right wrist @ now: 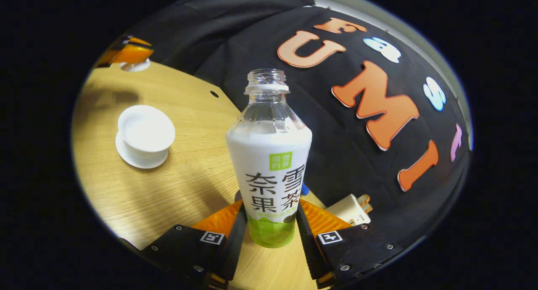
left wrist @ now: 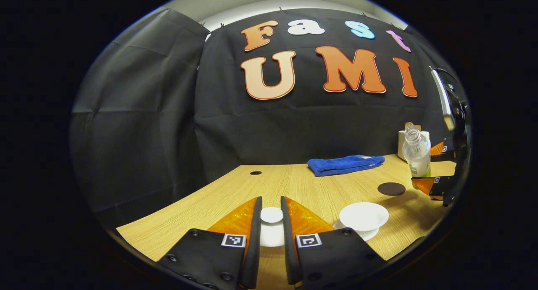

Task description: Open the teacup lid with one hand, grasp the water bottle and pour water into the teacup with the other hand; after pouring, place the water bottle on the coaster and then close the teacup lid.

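My left gripper (left wrist: 271,204) is shut on the knob of the white teacup lid (left wrist: 271,216), held off to the left of the cup. The lidless white teacup (left wrist: 363,215) stands on its saucer at the table's near edge; it also shows in the right gripper view (right wrist: 146,128). My right gripper (right wrist: 269,212) is shut on the lower body of the uncapped water bottle (right wrist: 269,164), which stands roughly upright. In the left gripper view the bottle (left wrist: 416,153) and right gripper (left wrist: 435,172) are just right of the dark round coaster (left wrist: 391,188).
A folded blue towel (left wrist: 344,164) lies at the back of the wooden table (left wrist: 294,185). A white box (left wrist: 403,141) stands behind the bottle, also seen by the wall (right wrist: 349,208). The left gripper with the lid (right wrist: 135,65) sits beyond the cup.
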`<state>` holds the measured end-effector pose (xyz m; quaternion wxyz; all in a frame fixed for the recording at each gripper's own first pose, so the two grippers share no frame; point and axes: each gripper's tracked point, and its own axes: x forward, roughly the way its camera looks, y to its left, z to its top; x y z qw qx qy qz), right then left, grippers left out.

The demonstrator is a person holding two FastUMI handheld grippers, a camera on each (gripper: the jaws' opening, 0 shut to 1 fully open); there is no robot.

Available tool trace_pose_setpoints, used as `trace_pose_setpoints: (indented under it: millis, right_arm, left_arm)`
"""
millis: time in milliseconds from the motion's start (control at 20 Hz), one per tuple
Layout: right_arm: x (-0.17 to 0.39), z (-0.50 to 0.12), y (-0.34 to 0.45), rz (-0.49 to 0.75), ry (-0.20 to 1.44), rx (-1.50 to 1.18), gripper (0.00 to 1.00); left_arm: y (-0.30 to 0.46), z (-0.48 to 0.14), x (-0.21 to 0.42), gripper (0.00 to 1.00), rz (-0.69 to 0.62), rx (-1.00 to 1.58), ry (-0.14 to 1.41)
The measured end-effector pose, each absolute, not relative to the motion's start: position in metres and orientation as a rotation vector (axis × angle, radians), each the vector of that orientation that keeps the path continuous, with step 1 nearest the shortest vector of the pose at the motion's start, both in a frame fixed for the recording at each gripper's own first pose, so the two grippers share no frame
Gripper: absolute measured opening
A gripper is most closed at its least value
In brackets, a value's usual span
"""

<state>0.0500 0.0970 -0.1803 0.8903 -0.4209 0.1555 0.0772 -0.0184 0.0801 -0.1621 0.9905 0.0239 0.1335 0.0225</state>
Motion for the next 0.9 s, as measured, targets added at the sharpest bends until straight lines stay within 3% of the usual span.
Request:
trace_pose_setpoints:
  millis: [100, 150, 300, 900]
  right_arm:
    - [0.049, -0.181, 0.099, 0.163, 0.292, -0.978, 0.66]
    - [0.049, -0.182, 0.098, 0.164, 0.284, -1.012, 0.66]
    - [0.049, -0.18, 0.099, 0.188, 0.272, -1.067, 0.66]
    - [0.052, -0.18, 0.099, 0.222, 0.16, -1.435, 0.66]
  left_arm:
    - [0.082, -0.164, -0.02, 0.26, 0.046, 0.041, 0.268]
    - [0.084, -0.163, -0.02, 0.29, 0.047, 0.041, 0.268]
    - [0.09, -0.164, -0.021, 0.26, 0.052, 0.052, 0.267]
    - [0.097, -0.166, -0.025, 0.29, 0.05, 0.043, 0.261]
